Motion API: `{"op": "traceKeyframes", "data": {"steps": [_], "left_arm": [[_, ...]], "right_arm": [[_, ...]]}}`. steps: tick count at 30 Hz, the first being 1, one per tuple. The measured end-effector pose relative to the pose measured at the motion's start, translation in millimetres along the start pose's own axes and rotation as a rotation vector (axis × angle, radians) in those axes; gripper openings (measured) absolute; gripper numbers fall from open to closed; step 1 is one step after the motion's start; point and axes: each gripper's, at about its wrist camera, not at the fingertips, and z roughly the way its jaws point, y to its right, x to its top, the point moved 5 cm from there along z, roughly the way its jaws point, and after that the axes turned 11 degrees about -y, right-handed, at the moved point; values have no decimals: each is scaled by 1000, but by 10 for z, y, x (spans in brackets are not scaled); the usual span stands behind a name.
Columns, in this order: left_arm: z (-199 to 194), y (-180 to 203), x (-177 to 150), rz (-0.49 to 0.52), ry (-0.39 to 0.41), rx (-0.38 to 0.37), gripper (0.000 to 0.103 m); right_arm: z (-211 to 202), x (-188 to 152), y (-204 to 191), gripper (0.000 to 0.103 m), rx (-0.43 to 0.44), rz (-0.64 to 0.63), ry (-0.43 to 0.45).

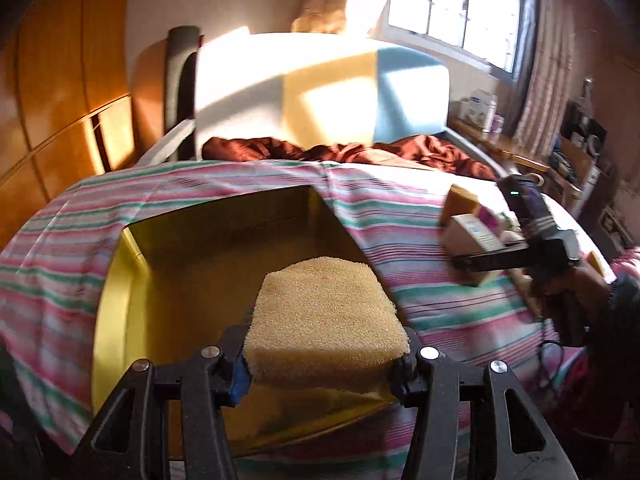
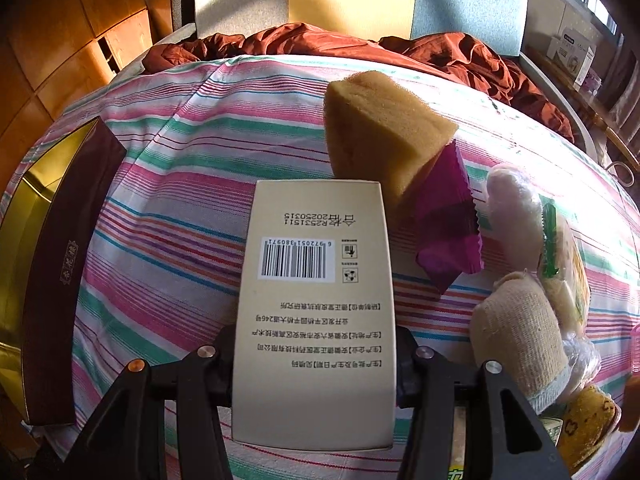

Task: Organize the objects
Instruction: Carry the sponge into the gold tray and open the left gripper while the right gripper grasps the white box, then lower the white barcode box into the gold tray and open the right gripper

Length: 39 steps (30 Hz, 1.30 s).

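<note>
Early stage: gold-lined box (image 1: 192,256) on the striped bedspread (image 1: 420,216) looks empty, left gripper (image 1: 324,364) pinching a yellow sponge (image 1: 324,312) above its near edge, right gripper (image 2: 314,364) pinching a barcoded carton (image 2: 316,304); second sponge (image 2: 380,128), magenta packet (image 2: 444,224) and other items far right remain unsorted.

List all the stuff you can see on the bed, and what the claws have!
Sponge: one, tan, held in the left claw above the gold box.
Gold box: one, open, gold inside, dark red outside, on the striped sheet.
Second sponge: one, tan, on the sheet.
Cream carton: one, barcode showing, held in the right claw.
Wrapper: one, magenta, beside the second sponge.
Cloth bundles: two, pale pink and beige, far right.
Striped sheet: one, pink, green, white.
Blanket: one, rust red, behind.
Claws: two, black.
</note>
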Motion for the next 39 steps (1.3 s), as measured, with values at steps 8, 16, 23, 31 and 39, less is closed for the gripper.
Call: {"op": "traceKeyframes", "data": {"steps": [8,16,23,31,39], "left_arm": [[234,-952,-417,-133,-83,214,56],[253,-1209,-619,-184,-101,233,65],[60,-1106,-550,-168,-22,227,76],[-316,-1375,-558,-274,93,260,80],[-398,-1578,-656,-339,114,273,81]], "right_arm": [[16,20,-10,53,-20,-11,2],[34,31,-3,53,-26,-15,4],[18,7,-47,52,-43,-8,9],[-250,-67,-263,51,-71,42,58],[-1017,1,-1315,51,76,-62,229]]}}
